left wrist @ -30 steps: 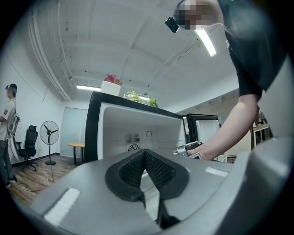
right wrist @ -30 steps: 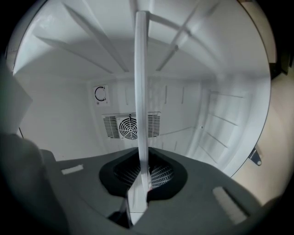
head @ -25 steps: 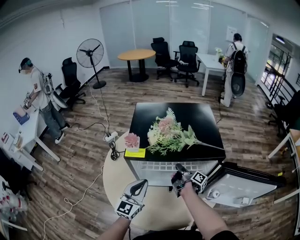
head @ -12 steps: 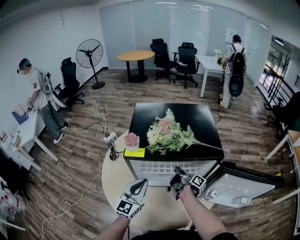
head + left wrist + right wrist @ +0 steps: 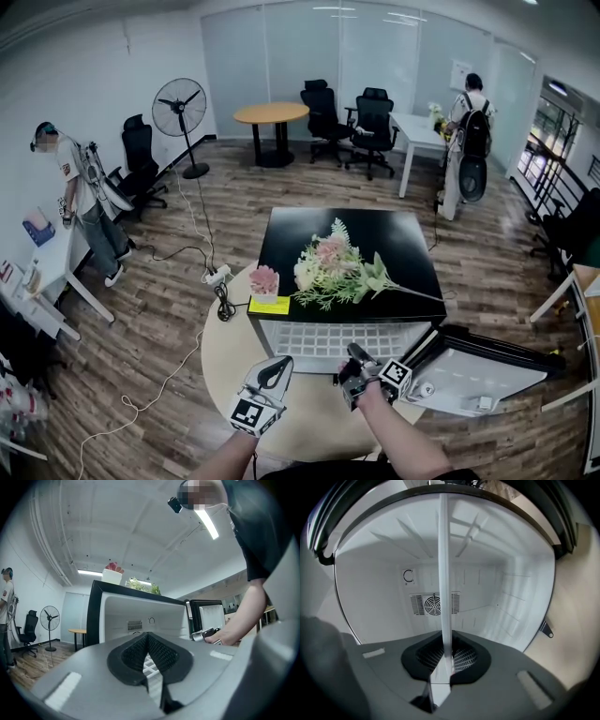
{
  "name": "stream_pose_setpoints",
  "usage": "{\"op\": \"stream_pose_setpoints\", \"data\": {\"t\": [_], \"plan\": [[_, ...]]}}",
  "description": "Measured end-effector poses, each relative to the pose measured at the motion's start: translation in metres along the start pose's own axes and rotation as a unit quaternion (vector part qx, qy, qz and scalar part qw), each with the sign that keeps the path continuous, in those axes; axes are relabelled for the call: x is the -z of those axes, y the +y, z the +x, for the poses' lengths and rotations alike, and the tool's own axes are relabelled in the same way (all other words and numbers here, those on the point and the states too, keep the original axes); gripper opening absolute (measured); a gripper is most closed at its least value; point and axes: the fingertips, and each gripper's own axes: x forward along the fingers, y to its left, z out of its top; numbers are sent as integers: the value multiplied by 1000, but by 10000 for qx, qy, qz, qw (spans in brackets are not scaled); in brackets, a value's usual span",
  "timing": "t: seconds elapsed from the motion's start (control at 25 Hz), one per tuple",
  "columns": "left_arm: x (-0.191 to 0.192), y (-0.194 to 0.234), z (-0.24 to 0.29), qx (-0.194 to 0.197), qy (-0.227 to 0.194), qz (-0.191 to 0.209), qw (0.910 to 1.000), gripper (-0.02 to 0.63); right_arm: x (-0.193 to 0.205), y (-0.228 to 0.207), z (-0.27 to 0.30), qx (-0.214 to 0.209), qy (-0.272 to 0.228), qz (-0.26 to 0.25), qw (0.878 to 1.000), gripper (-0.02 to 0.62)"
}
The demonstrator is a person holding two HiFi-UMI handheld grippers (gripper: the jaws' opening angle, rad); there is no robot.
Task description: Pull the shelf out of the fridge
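A small fridge (image 5: 356, 246) with a black top stands in front of me, its door (image 5: 487, 373) swung open to the right. The white wire shelf (image 5: 319, 335) sticks out of its front. My right gripper (image 5: 351, 357) is shut on the shelf's front edge. In the right gripper view the shelf (image 5: 444, 573) runs edge-on as a white strip between the pads (image 5: 461, 657) into the white fridge interior. My left gripper (image 5: 274, 371) hovers left of it, shut and holding nothing. In the left gripper view the fridge (image 5: 140, 613) and the right gripper (image 5: 206, 634) show ahead.
A flower bouquet (image 5: 337, 267), a pink potted plant (image 5: 263, 280) and a yellow note (image 5: 269, 305) lie on the fridge top. A round beige mat (image 5: 225, 366) lies under the fridge. A power strip (image 5: 221, 274) with cables lies at left. A fan (image 5: 180, 101), chairs, desks and people stand farther off.
My right gripper has drawn back toward me with the shelf edge in it, and the shelf sticks out a little further. The left gripper has barely moved.
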Motion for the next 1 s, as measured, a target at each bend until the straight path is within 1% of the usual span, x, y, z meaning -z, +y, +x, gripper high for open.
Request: {"op": "stream_pose_setpoints", "data": {"t": [0.36, 0.64, 0.8, 1.0], "plan": [[-1, -2, 1, 13, -8, 4, 10000, 0, 8, 0, -12, 58, 26, 16, 10000, 37], [0, 0, 0, -24, -21, -45, 10000, 0, 11, -1, -17, -110, 45, -14, 9999, 38], [-1, 0, 0, -19, -31, -35, 10000, 0, 15, -1, -22, 38, 35, 22, 10000, 38], [1, 2, 1, -29, -38, -30, 10000, 0, 16, -2, -25, 31, 14, 27, 10000, 37]]}}
